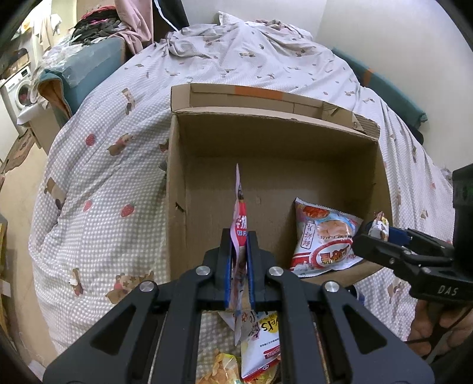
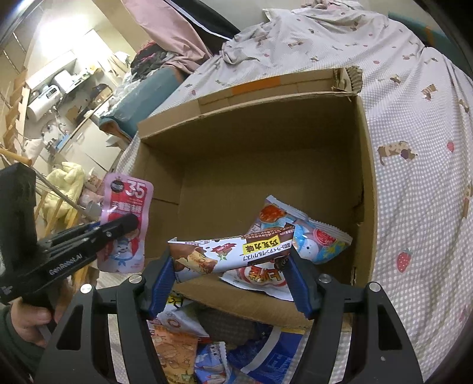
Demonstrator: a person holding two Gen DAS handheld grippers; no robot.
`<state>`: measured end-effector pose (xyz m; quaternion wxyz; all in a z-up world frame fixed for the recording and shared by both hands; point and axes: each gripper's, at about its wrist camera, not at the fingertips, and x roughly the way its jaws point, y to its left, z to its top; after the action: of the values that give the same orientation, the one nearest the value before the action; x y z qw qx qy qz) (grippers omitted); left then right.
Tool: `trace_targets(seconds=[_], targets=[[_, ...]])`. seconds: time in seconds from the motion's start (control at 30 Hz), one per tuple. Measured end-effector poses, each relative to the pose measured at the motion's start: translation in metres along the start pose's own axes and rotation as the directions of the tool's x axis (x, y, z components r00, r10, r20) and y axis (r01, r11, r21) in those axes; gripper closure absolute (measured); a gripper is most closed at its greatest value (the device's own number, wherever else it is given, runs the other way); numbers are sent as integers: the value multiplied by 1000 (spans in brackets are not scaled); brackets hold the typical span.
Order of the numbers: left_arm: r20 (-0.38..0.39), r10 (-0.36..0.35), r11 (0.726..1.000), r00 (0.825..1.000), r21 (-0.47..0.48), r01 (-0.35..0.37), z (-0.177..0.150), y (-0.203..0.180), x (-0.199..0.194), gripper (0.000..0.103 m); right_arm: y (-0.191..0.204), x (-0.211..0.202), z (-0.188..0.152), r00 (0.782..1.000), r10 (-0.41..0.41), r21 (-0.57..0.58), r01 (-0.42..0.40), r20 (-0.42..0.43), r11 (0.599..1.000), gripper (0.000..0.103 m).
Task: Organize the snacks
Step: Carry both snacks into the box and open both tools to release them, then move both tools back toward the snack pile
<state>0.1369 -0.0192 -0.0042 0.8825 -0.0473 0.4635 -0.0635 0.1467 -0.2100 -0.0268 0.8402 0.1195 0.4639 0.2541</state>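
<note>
Left tongs (image 1: pixel 240 251) pinch pink pouch (image 2: pixel 125 218) above cardboard box (image 1: pixel 266 147).

Place: lived-in home bedroom
Bed: checked quilt (image 1: pixel 112 189) printed with bears and strawberries
Far left: washing machine (image 1: pixel 20 88) and clothes pile (image 1: pixel 94 28)
Left background: kitchen shelf with appliances (image 2: pixel 53 88)

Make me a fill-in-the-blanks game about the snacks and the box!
1. The cardboard box sits on a ____.
2. The left gripper pinches a ____ pouch.
3. The right gripper holds a long brown and white bar by its two ____.
4. Lying inside the box is ____ snack bag.

Missing words: bed; pink; ends; one
</note>
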Motion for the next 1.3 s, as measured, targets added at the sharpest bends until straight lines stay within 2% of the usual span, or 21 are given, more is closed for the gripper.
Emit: trace_targets(seconds=[0.23, 0.3, 0.37, 0.4, 0.43, 0.47, 0.53, 0.6, 1.07, 1.3], targets=[[29, 13, 1000, 999, 26, -13, 1, -4, -5, 96, 3, -6, 1, 999, 18, -5, -18, 34, 1000, 31], [31, 8, 1000, 999, 25, -9, 1, -4, -6, 96, 3, -8, 2, 999, 22, -3, -22, 44, 1000, 27], [31, 12, 1000, 999, 28, -13, 1, -4, -7, 95, 3, -10, 2, 998, 28, 2, -28, 59, 1000, 18], [32, 13, 999, 999, 31, -14, 1, -5, -8, 88, 3, -11, 2, 997, 33, 5, -33, 63, 999, 16], [35, 16, 999, 999, 35, -17, 1, -5, -9, 71, 2, -12, 3, 997, 34, 9, -34, 66, 999, 13], [40, 17, 999, 999, 36, -19, 0, -5, -10, 62, 2, -12, 3, 997, 29, 10, -30, 66, 1000, 11], [59, 13, 999, 998, 35, -16, -1, -5, -14, 25, 2, -12, 3, 998, 21, 12, -22, 63, 1000, 7], [72, 12, 999, 997, 31, -14, 0, -5, -16, 15, 2, -11, 4, 998, 14, 13, -15, 60, 1000, 7], [78, 21, 1000, 997, -17, -20, -2, 6, -26, 15, 4, -27, 7, 996, 0, 3, 0, 86, 1000, 7], [98, 18, 1000, 995, -11, -17, -10, 4, -45, 15, 7, -58, -6, 991, -45, 2, 45, 124, 999, 7]])
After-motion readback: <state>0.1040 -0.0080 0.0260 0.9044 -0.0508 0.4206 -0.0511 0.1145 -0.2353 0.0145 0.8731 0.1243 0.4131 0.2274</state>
